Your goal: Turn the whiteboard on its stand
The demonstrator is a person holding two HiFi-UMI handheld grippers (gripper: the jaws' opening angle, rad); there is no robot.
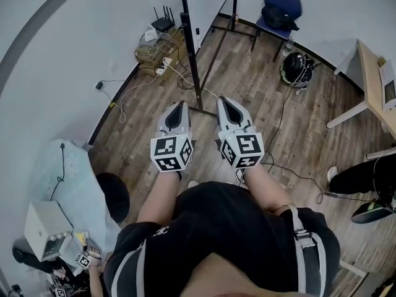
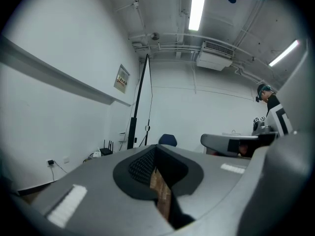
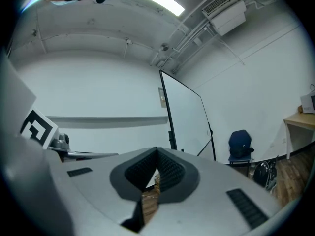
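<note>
The whiteboard's black stand (image 1: pixel 191 51) rises from the wood floor just ahead of both grippers, its foot near their tips. In the right gripper view the whiteboard (image 3: pixel 186 117) is a white panel in a black frame, seen at an angle. The left gripper view shows only a black post (image 2: pixel 140 100) of the stand. My left gripper (image 1: pixel 179 106) (image 2: pixel 156 155) is shut with nothing between its pads. My right gripper (image 1: pixel 224 102) (image 3: pixel 157 156) is shut too and holds nothing. Both are held side by side in front of the person's body, clear of the stand.
A blue chair (image 1: pixel 281 8) with a black bag stands at the back. A router and tangled cables (image 1: pixel 158 37) lie by the wall. A dark helmet (image 1: pixel 296 68), a wooden desk (image 1: pixel 373 79) and another person's leg (image 1: pixel 366 177) are on the right.
</note>
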